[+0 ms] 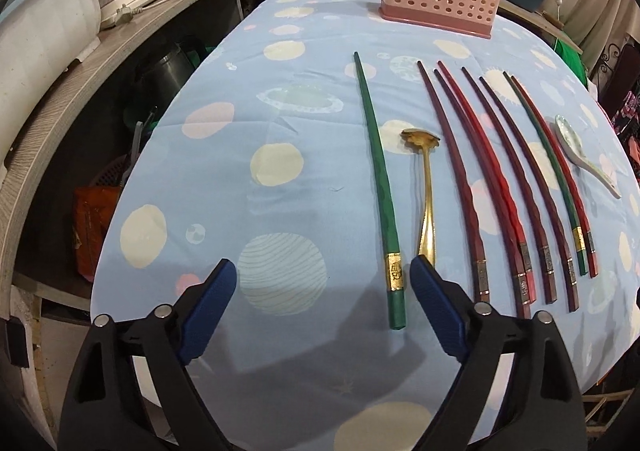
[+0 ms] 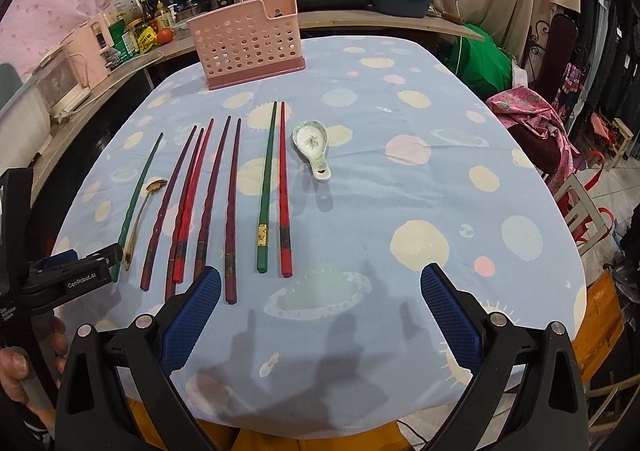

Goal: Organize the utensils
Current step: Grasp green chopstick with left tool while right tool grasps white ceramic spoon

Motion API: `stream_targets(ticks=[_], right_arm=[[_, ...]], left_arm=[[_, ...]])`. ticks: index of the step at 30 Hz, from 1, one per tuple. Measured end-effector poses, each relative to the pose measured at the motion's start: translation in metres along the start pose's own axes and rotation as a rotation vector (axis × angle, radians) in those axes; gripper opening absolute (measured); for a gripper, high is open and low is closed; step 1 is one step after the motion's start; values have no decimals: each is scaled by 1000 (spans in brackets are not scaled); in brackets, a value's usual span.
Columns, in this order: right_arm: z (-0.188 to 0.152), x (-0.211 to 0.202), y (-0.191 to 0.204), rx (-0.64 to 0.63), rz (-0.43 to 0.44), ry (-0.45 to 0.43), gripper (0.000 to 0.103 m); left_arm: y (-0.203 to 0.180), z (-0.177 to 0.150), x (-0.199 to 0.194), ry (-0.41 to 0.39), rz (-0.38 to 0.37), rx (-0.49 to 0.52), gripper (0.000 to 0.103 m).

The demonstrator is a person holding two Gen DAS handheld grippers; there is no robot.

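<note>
Pink perforated plastic utensil holder (image 2: pixel 251 45) upright at far end of blue planet-print tablecloth (image 2: pixel 360 211); contents not visible through holes. Nearer than holder, in row on cloth: lone green chopstick (image 1: pixel 378 187), gold metal spoon (image 1: pixel 425 195), red and dark-red chopsticks (image 1: pixel 496 187), green-and-red pair (image 2: pixel 274 187), white ceramic soup spoon (image 2: pixel 312 145) farthest right. Left gripper (image 1: pixel 324 271) jaws spread, straddling green chopstick's handle end, not clamping. Right gripper (image 2: pixel 320 283) jaws spread, empty, over bare cloth.
</note>
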State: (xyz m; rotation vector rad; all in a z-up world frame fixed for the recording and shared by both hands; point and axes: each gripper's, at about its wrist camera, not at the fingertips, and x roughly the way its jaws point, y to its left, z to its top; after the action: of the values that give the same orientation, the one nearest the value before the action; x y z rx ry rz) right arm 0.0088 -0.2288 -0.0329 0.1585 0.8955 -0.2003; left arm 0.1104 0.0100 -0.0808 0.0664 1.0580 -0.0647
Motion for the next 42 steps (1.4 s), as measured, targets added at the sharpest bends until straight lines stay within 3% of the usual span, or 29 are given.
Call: stream_targets(ticks=[6,12,18,26,29,32,42], right_arm=[[6,6,0,-1,1,-2,96],[24,13,-4,10,10,-35,96],[52,27,-14,59,52,-65,85],[72,66,-21,99,126,-12,36],[71,78,-22,108,143,20,23],[68,86,-22,115,156,44,14],[55,100,-25,141,195,75,8]], left_arm=[[3,0,2,13,-34,-1,65],[2,2,-1,8,-55,5,40],[2,9,1,16,-60,1,14],[-2,12,4,16,-40,10,13],[-1,12,3,21,-45,4,13],[-2,12,3,23,-44,4,13],[-1,12,4,24,-48,5,13]])
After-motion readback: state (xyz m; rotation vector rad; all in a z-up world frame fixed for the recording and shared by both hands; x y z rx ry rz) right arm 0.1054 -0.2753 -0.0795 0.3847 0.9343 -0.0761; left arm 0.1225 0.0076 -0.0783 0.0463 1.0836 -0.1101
